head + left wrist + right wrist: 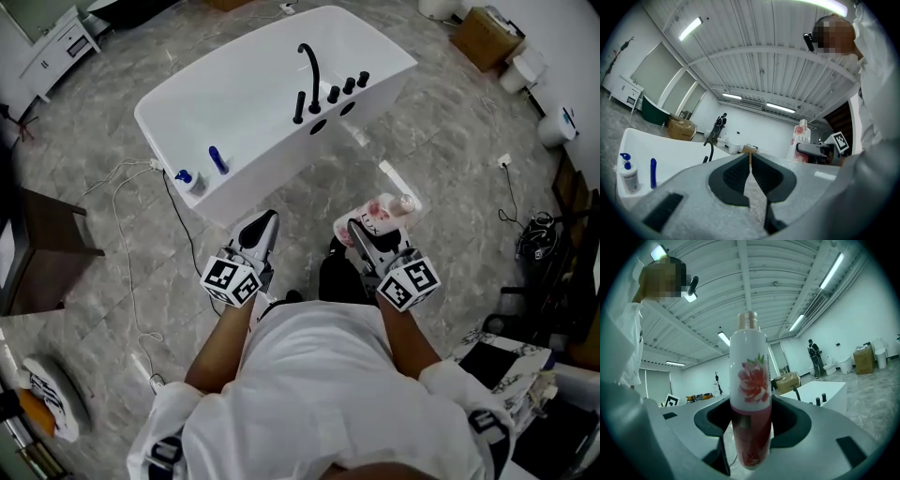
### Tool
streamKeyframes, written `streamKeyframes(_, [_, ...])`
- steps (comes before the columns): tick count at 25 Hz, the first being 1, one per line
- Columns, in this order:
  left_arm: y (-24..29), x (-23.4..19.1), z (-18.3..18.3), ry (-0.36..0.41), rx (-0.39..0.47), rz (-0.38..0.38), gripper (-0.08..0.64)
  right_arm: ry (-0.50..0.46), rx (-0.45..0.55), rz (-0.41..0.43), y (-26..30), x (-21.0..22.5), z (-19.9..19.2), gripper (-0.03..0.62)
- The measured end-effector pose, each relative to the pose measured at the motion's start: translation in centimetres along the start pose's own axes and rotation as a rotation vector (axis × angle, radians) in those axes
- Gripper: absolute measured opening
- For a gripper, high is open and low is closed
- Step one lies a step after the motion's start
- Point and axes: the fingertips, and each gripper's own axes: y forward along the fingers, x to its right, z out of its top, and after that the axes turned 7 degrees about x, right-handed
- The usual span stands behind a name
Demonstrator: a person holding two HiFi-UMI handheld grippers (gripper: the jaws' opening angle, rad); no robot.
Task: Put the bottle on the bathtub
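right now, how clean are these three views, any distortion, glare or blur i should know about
Head view: even soft light, sharp, edges bend slightly around the bathtub. Left gripper view: heavy fisheye, dark round border, ceiling lamps glaring. Right gripper view: same fisheye; the bottle sharp, its lower part shadowed between the jaws.

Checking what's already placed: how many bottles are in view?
2: the flowered bottle clamped in the right gripper, and a pump bottle on the bathtub rim. The slim blue item beside it may be another.
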Motion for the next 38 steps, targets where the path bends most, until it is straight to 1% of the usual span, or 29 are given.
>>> streamKeyframes(4, [2.8, -2.3, -0.4, -0.004, 0.001, 0.050, 0.028, 0.020, -0.015, 0.052, 2.9, 2.5, -0.3, 0.235])
streamKeyframes(8, [6.5, -4.7, -1.0, -0.005, -0.010, 0.096, 0.029, 0.052, -0.029, 0.072, 6.6, 6.8, -0.7, 0.235])
streamKeyframes(10, [8.6, -5.8, -1.0, -0.002, -0.019, 0.123, 0.029, 0.056, -0.038, 0.095, 8.7, 9.0, -0.3, 0.235])
streamKeyframes(13, [11.3, -7.5, -0.2, 0.013, -0.020, 0.174, 0.028, 0.062, -0.046, 0.143, 11.7, 11.9, 0.6, 0.235])
streamKeyframes(15, [12.5, -8.6, 0.3, 0.023, -0.016, 0.221, 0.029, 0.056, -0.060, 0.179, 13.7, 13.5, 1.0, 0.235])
streamKeyframes(18, [14.2, -10.4, 1.1, 0.029, -0.007, 0.289, 0.028, 0.045, -0.067, 0.242, 17.2, 15.6, 2.0, 0.233])
streamKeyframes(24, [18.8, -13.1, 2.3, 0.064, 0.023, 0.389, 0.028, 0.021, -0.097, 0.372, 23.6, 19.4, 2.9, 0.235])
streamKeyframes(28, [20.8, -15.3, 2.5, 0.070, 0.049, 0.456, 0.028, -0.045, -0.114, 0.453, 27.5, 20.6, 2.4, 0.235])
streamKeyframes(32, [21.7, -17.3, 3.8, 0.086, 0.084, 0.508, 0.028, -0.064, -0.128, 0.525, 31.3, 20.2, 0.9, 0.235])
streamKeyframes(34, [21.3, -18.7, 4.4, 0.114, 0.078, 0.534, 0.028, -0.090, -0.118, 0.535, 33.2, 19.1, -0.1, 0.235])
streamKeyframes(36, [20.2, -20.9, 4.4, 0.155, 0.051, 0.557, 0.028, -0.116, -0.090, 0.529, 35.1, 17.5, -1.3, 0.233])
streamKeyframes(38, [18.8, -23.6, 3.9, 0.221, 0.016, 0.575, 0.029, -0.137, -0.083, 0.517, 37.0, 15.7, -3.1, 0.235])
